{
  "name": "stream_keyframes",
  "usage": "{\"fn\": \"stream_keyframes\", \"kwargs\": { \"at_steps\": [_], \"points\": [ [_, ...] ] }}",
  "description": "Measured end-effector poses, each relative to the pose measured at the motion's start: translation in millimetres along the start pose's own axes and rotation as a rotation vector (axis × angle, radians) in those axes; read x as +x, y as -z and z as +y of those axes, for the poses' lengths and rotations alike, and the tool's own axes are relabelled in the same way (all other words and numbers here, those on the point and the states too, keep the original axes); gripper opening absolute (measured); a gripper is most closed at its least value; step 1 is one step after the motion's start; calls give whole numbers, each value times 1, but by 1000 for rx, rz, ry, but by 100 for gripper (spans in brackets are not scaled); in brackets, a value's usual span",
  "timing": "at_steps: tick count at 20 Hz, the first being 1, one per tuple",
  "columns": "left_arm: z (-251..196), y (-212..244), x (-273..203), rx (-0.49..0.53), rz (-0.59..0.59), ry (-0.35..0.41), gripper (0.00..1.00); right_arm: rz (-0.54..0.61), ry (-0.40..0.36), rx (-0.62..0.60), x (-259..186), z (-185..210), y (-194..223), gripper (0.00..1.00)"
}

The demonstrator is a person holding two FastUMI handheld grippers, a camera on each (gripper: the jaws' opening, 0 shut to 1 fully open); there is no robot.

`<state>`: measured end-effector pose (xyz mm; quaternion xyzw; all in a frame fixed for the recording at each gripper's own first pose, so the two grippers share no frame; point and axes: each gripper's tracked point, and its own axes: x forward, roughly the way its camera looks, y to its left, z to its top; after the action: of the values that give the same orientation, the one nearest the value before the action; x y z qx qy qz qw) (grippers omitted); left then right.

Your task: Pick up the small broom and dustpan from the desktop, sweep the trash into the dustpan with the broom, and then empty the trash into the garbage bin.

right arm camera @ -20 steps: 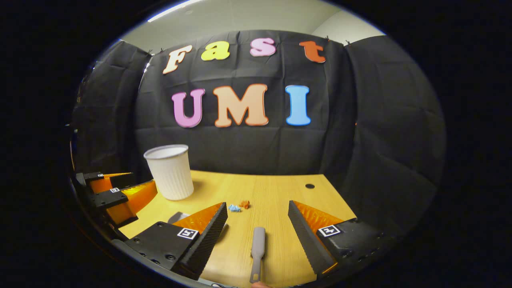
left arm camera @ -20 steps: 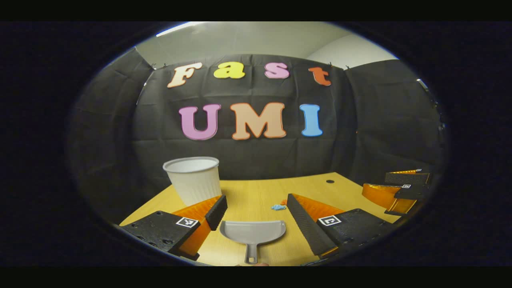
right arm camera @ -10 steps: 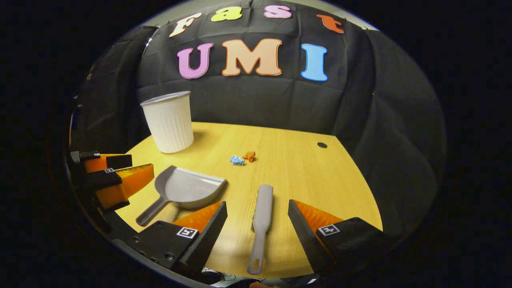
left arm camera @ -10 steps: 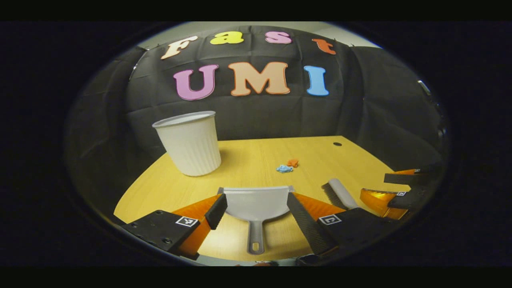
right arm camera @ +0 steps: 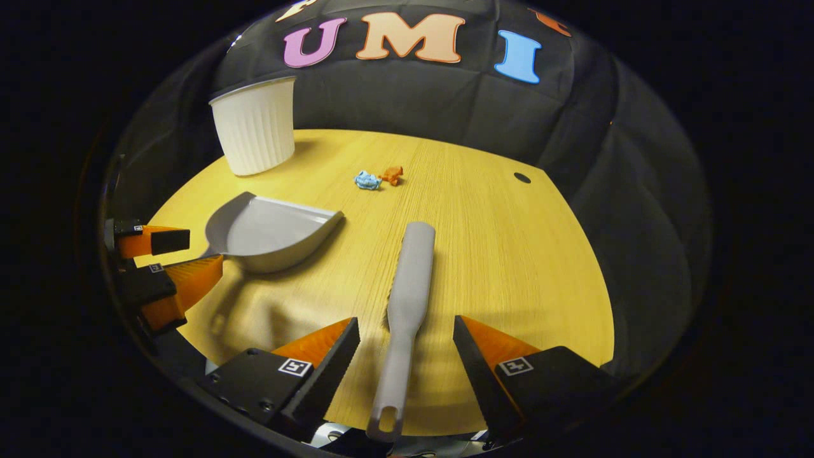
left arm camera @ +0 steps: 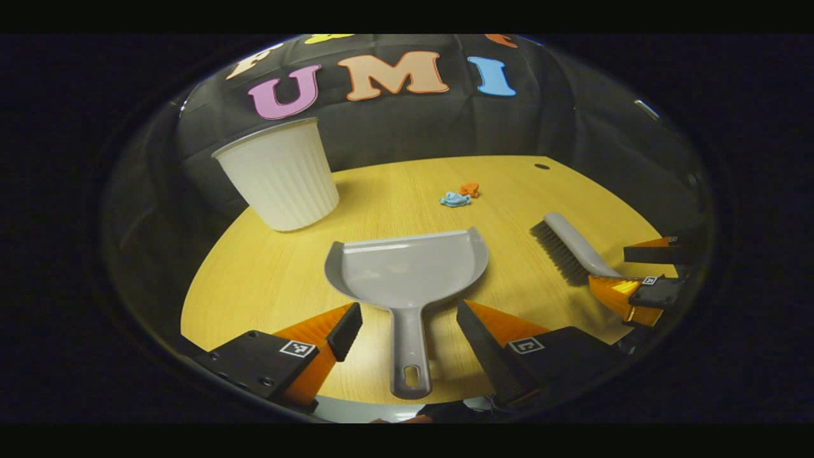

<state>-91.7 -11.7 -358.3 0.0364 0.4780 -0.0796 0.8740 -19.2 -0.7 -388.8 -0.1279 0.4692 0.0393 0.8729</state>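
I held my left gripper (left arm camera: 407,318) low over the near edge of the desk (left arm camera: 267,280), its fingers spread wide on either side of the dustpan's handle, touching nothing that I could see. The grey dustpan (left arm camera: 407,267) lay flat on the wood, its open mouth facing away from me and its handle, with a hanging hole at the end, pointing back between my fingers.

My right gripper (right arm camera: 404,356) was likewise wide apart, its fingers flanking the handle of the small broom (right arm camera: 407,299) without gripping it. In the left gripper view the broom (left arm camera: 569,245) lay to the right of the dustpan, bristles toward the dustpan, and my right gripper (left arm camera: 639,280) showed at its near end.

Beyond the dustpan's mouth sat the trash: a blue scrap (left arm camera: 455,200) and an orange scrap (left arm camera: 470,188), just beside each other. The white ribbed garbage bin (left arm camera: 280,175) stood upright beyond the dustpan and to its left, near the desk's far edge. A small dark hole (left arm camera: 542,166) marked the desk beyond and right of the dustpan.

Each of my fingers carried a small square black-and-white marker tag (left arm camera: 297,348); I could read no words on them or on the tools.
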Motion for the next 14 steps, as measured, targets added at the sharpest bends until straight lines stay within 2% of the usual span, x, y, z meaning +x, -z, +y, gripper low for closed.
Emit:
{"fn": "stream_keyframes", "kwargs": {
  "at_steps": [6,7,10,12,13,14],
  "points": [
    [-8,33,17,45,101,14,94,99,-20,-29,15,3,17,75],
    [-6,36,18,45,113,10,94,107,-19,-34,16,4,19,67],
    [-11,51,25,40,165,18,92,124,-23,-51,24,3,24,55],
    [-19,54,26,19,177,43,83,120,-23,-59,24,-2,23,29],
    [-17,52,28,20,183,28,67,112,-24,-53,23,-3,23,24],
    [-14,53,27,9,197,20,54,108,-31,-53,22,-4,21,24]
  ]
}}
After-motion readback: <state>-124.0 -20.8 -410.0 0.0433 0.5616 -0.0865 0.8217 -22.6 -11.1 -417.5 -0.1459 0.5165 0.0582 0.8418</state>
